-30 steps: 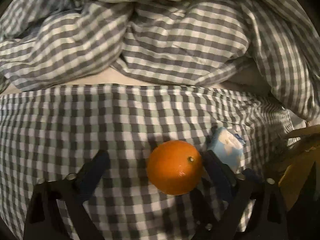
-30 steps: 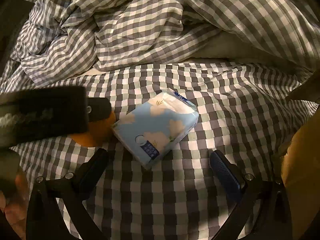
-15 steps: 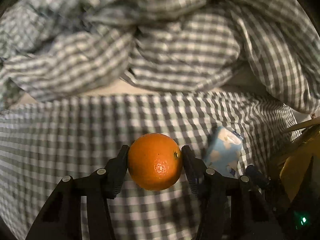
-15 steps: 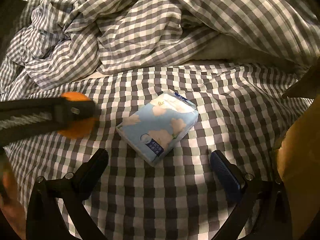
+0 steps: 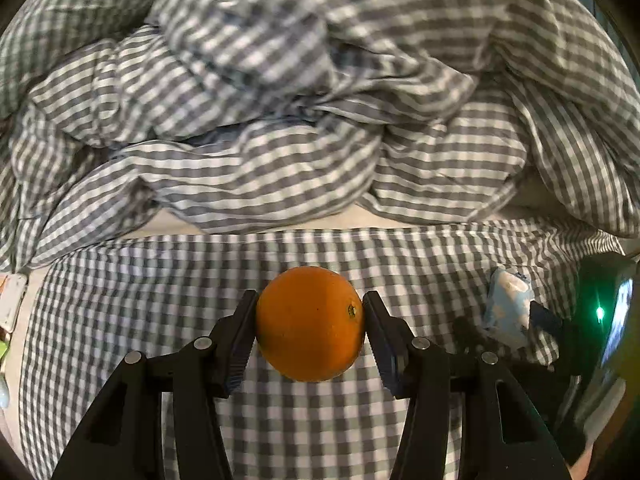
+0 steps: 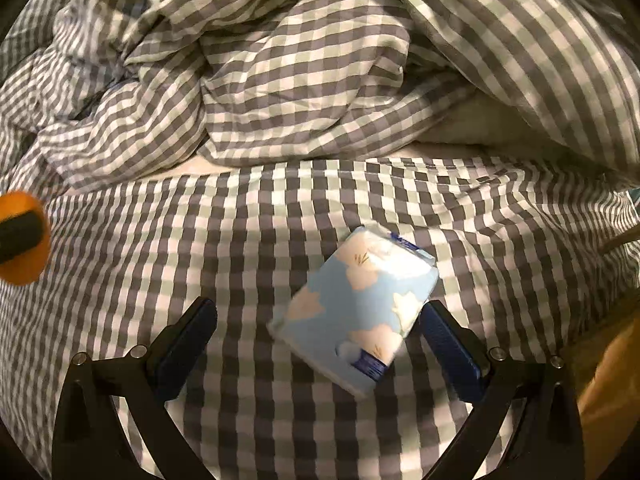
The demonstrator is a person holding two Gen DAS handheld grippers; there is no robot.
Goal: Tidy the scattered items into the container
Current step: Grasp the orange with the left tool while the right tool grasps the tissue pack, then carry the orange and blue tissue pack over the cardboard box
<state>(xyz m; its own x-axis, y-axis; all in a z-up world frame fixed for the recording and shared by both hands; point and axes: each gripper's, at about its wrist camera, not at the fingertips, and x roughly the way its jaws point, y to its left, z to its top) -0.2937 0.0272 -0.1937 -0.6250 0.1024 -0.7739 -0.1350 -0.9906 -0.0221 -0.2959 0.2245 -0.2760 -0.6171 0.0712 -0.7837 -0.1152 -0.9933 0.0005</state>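
Note:
An orange (image 5: 310, 324) sits squeezed between both pads of my left gripper (image 5: 309, 314), lifted above the checked bedsheet (image 5: 160, 304). In the right wrist view the same orange (image 6: 22, 236) shows at the far left edge, partly covered by a dark finger. A light blue tissue pack (image 6: 354, 314) with white clouds lies on the sheet between the fingers of my right gripper (image 6: 320, 320), which stands open; its right pad is close to the pack's edge. The left wrist view shows the tissue pack (image 5: 506, 306) at the right, with the right gripper around it.
A rumpled checked duvet (image 6: 300, 60) is heaped across the back of the bed. A yellowish brown container wall (image 6: 608, 392) rises at the right edge. Small white and green items (image 5: 10, 304) lie at the sheet's left edge.
The left gripper closed on the orange and lifted it up and away to the left. The right gripper moved forward so the tissue pack now lies between its fingers.

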